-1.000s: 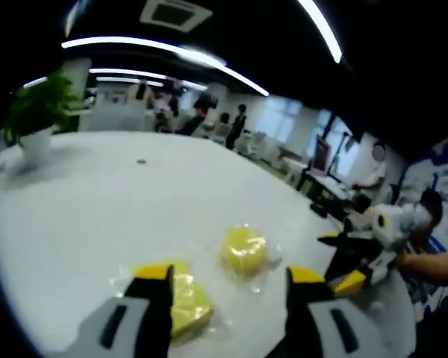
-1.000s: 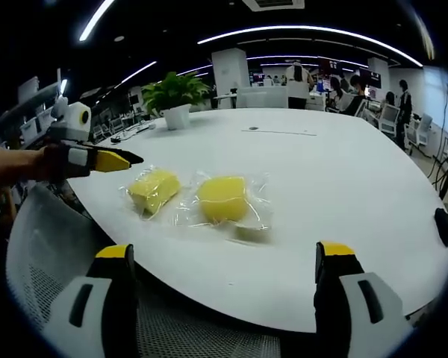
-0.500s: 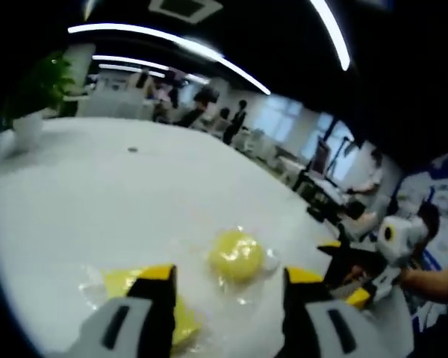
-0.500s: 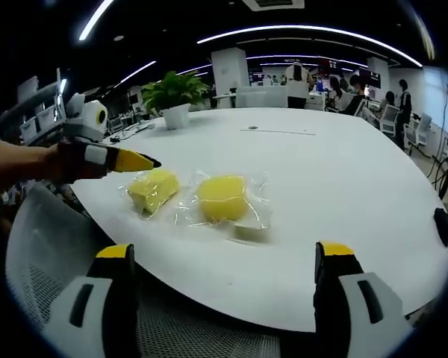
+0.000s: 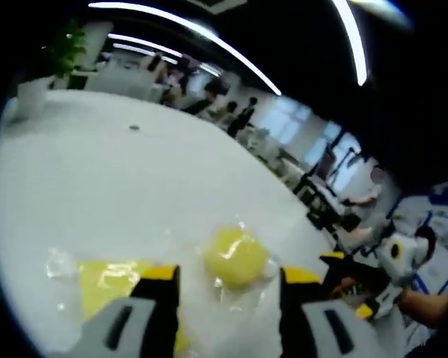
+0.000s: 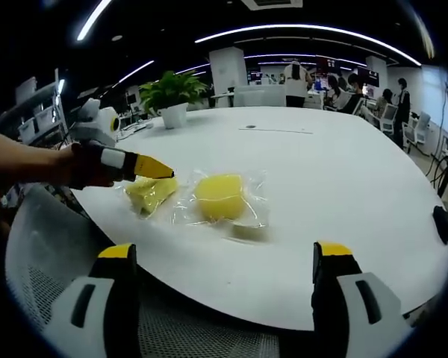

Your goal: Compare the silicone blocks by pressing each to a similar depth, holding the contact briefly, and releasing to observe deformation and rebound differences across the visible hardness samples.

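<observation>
left tool [image 6: 158,170] jaws apart, tip over left block [image 6: 148,192] | right tool [image 6: 222,257] open, well short of right block [image 6: 219,197]

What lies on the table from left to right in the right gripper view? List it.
Left gripper → left block → right block → dark object at the table's right edge.

No readable text, label or number — anywhere in either view.

Open-plan office, large white table [image 6: 336,194], potted plant [image 6: 172,97], strip ceiling lights [image 6: 306,31], seated people [image 6: 343,93] behind
</observation>
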`<state>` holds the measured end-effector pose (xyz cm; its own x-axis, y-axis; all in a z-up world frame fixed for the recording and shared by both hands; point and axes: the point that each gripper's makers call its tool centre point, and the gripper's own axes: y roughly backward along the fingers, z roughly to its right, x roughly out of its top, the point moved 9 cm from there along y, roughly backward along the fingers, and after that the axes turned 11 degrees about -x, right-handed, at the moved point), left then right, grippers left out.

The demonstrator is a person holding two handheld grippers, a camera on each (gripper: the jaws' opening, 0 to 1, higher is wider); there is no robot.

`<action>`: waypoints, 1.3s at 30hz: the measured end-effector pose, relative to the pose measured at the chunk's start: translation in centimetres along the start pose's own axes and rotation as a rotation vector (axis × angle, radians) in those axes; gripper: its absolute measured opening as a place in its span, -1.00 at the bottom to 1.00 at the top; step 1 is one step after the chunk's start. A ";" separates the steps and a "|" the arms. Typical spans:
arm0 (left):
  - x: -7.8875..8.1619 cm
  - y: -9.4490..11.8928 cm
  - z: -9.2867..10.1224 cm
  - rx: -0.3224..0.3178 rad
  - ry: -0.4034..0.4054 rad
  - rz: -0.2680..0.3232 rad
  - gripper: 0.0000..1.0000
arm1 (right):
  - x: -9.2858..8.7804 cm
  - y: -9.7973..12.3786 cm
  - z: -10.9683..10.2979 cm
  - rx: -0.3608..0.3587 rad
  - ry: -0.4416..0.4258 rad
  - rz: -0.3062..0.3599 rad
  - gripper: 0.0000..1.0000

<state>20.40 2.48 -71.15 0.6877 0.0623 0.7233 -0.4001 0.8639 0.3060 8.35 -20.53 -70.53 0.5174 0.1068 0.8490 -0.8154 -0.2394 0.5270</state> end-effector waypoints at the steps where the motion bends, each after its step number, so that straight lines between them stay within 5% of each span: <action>1: 0.2 -0.2 -0.2 -0.004 0.020 0.013 0.07 | 0.0 0.0 0.0 -0.001 -0.002 0.000 0.82; 10: 0.7 -1.9 -1.4 -0.004 0.078 0.002 -0.10 | -0.1 -0.1 -0.1 0.008 0.011 -0.010 0.80; 22: 1.2 -3.7 -1.8 0.060 0.140 -0.016 0.03 | -0.1 -0.1 0.1 0.002 0.005 -0.010 0.80; 39: 2.1 -5.7 -3.6 0.040 0.210 -0.014 -0.13 | -0.2 -0.3 0.1 0.006 0.001 -0.020 0.78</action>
<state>26.37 -0.51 -73.61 0.8029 0.1567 0.5752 -0.4104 0.8451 0.3426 8.50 -20.60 -70.84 0.5335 0.1124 0.8383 -0.8031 -0.2434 0.5438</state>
